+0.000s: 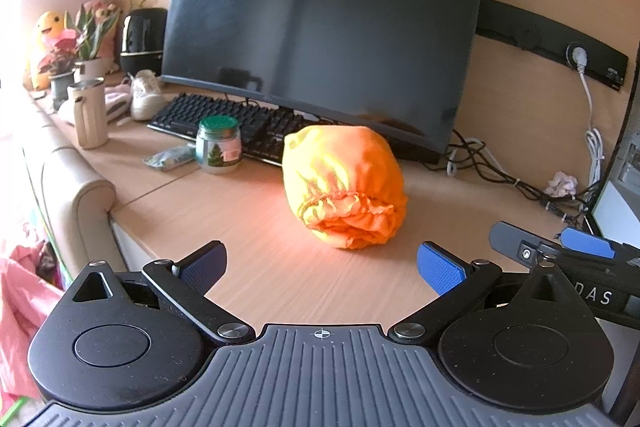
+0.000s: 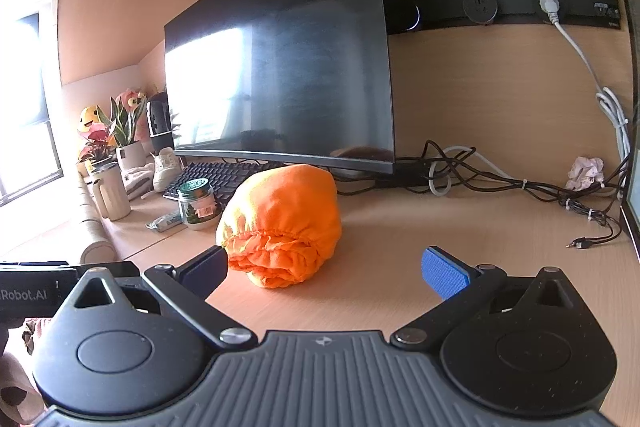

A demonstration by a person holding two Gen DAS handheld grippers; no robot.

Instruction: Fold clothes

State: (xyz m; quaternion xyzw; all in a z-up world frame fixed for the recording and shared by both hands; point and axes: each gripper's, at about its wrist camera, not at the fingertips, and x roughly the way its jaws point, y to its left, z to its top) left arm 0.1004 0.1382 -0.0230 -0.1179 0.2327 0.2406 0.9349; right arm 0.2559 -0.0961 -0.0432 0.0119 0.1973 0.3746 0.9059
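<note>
Light wood desk [image 1: 248, 227] set against a matching wood back panel; dark monitor [image 1: 320, 23] stands at the rear with a black keyboard [image 1: 224, 121] at its foot. Tangle of black and white cables [image 2: 480, 175] runs along the back right.

Orange garment [image 1: 344, 187], rolled into a tight ball with its gathered hem facing the cameras, sits on the desk in front of the monitor, to the right of the keyboard. Glass jar with green lid [image 1: 219, 147] stands to its left, apart from it; beige mug [image 1: 89, 113] farther left.

Left gripper [image 1: 322, 269]: jaws spread wide, nothing between them, held short of the garment and not touching it.

Right gripper [image 2: 346, 269]: jaws spread wide, empty. Its left fingertip [image 2: 212, 265] overlaps the garment's lower left edge in the right wrist view; contact cannot be told.
</note>
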